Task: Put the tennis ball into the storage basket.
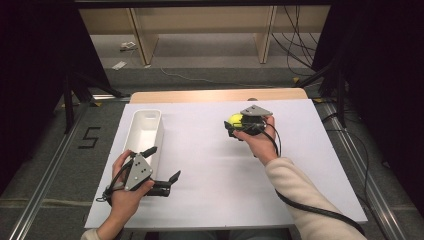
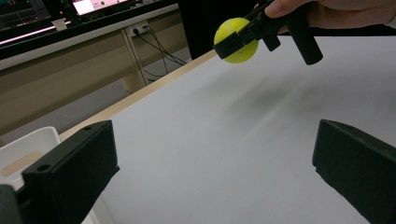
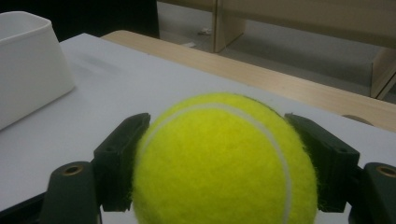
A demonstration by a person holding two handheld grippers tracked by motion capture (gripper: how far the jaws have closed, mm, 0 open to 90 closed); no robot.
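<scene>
Above the tabletop (image 1: 210, 165), the right claw (image 1: 234, 125) squeezes the ball (image 1: 235, 120); the left claw (image 1: 162, 172) gapes empty beside the white bin (image 1: 145, 131).

Between the right gripper's (image 3: 219, 154) jaws, the tennis ball (image 3: 219, 163) runs off the bottom edge, its underside unseen. The white bin (image 3: 28, 65), left of those jaws, is cropped at the frame's corner. Beside the left gripper's (image 2: 210, 163) left jaw, the bin's inside is mostly hidden.

A single black figure "5" (image 1: 89, 137) is showing on the grey floor (image 1: 60, 170) left of the table (image 1: 220, 200); no other lettering is reading clearly anywhere.
</scene>
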